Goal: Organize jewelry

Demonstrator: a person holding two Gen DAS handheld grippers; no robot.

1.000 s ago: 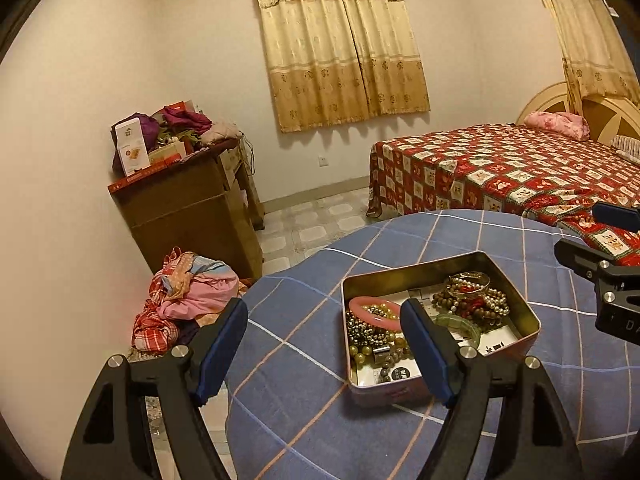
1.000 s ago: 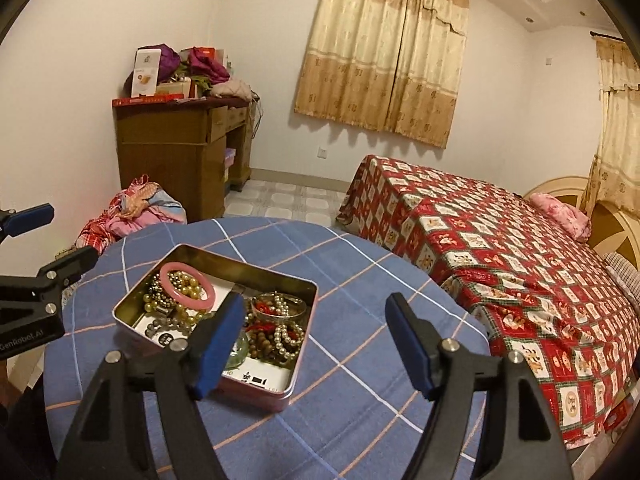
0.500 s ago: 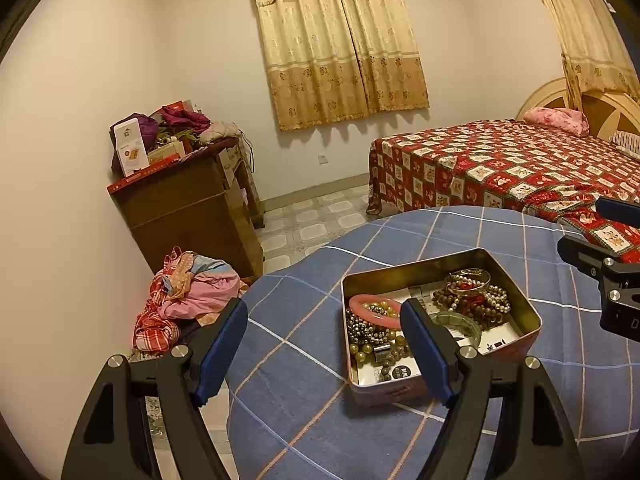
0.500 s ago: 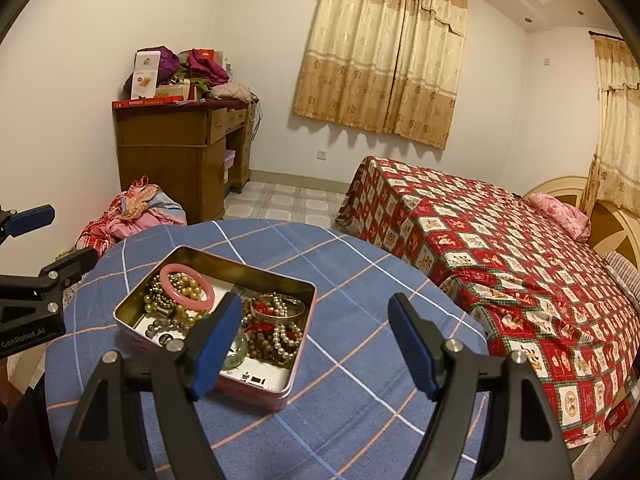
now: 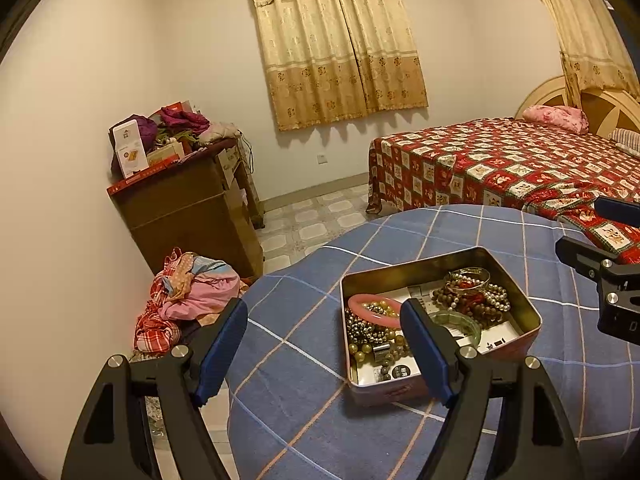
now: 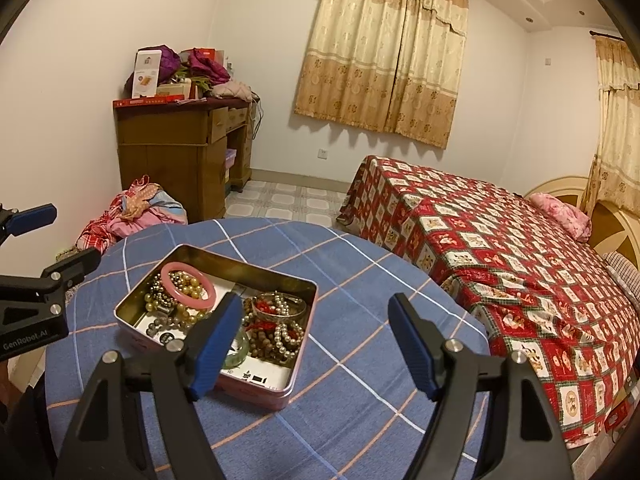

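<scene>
An open pink metal tin [image 5: 532, 316] [image 6: 272, 394] stands on a round table with a blue checked cloth [image 5: 296, 396] [image 6: 360, 360]. The tin holds a pink bangle [image 5: 362, 306] [image 6: 188, 280], a green bangle [image 5: 464, 322], gold and silver beads [image 5: 360, 330] [image 6: 160, 300], and pearl and brown bead bracelets [image 5: 476, 294] [image 6: 280, 332]. My left gripper [image 5: 324, 332] is open and empty, above the table left of the tin. My right gripper [image 6: 316, 328] is open and empty, above the tin's right edge.
A wooden desk [image 5: 192, 216] [image 6: 172, 152] piled with boxes and clothes stands by the left wall. A heap of clothes [image 5: 188, 300] [image 6: 136, 216] lies on the floor. A bed with a red patterned cover [image 5: 500, 164] [image 6: 500, 264] is to the right.
Both views have shifted very slightly; the tin and the jewelry have not moved. Both grippers stay open.
</scene>
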